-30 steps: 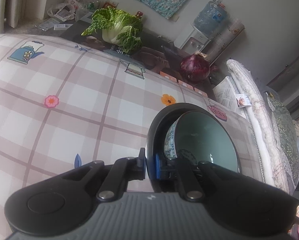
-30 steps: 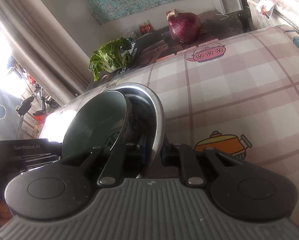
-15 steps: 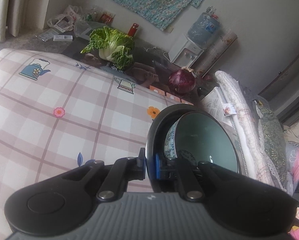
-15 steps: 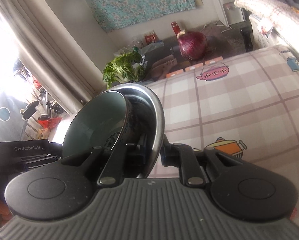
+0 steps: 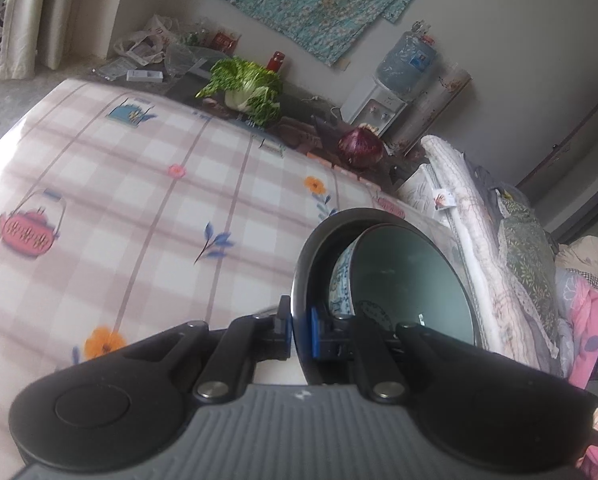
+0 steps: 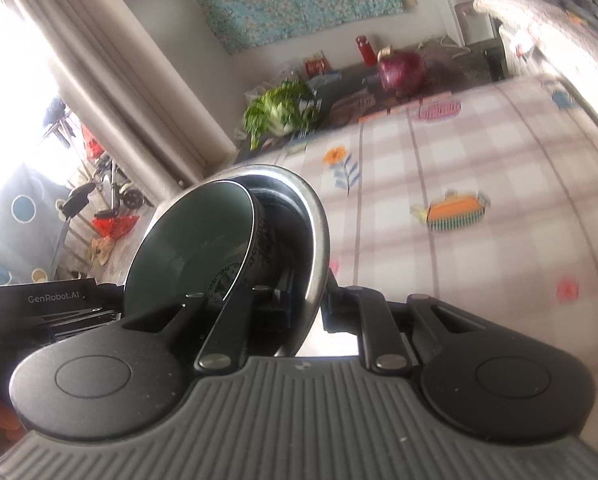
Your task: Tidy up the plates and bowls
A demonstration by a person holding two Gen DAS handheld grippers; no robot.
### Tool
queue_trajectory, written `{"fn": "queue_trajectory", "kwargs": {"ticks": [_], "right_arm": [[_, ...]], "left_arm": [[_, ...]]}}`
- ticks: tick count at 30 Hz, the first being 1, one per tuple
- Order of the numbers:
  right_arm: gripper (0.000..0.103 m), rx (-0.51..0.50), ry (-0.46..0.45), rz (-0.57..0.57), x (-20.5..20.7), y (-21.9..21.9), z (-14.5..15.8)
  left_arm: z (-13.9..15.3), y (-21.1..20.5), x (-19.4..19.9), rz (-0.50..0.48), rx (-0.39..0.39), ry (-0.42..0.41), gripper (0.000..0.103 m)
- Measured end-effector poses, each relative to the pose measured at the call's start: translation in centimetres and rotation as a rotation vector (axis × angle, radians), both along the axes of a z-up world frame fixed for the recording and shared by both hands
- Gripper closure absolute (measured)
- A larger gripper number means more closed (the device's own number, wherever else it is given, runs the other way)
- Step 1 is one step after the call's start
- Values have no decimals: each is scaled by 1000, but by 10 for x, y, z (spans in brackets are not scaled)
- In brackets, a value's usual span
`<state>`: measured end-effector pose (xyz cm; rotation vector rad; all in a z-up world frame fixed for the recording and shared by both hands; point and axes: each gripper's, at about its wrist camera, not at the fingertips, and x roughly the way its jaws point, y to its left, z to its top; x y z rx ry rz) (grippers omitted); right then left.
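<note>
Steel plate with its bowl stays level because I grip opposite rims: left gripper and right gripper both clamped on the plate above the tabletop.

Bowl inside plate, above tablecloth

- A lived-in room of a home, not a lab or shop; a checked tablecloth printed with teapots and flowers covers the tabletop
- Beyond the tabletop's far edge lie a leafy cabbage and a red cabbage; a red bottle stands near the wall
- A floral blue cloth hangs on the wall; a water dispenser stands in the corner
- Folded quilts pile up past the tabletop's right edge; long curtains hang by a bright window
</note>
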<state>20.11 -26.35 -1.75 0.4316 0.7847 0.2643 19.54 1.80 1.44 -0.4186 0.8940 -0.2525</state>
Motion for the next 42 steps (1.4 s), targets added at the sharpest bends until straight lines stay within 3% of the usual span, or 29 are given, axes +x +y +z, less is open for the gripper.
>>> {"fn": "queue_trajectory", "kwargs": {"ticks": [6,17,42], "right_arm": [[90,-9,61,21,-31,16,-22],[90,-45,112,27,-43,29,-55],[91,-63,68,28,-46,22,-59]], "left_arm": [[-25,14,-28,17,-1,51,95],[-58,19,-36,20,5,99,95],[-65,16,-43,-35,15,64,91]]}}
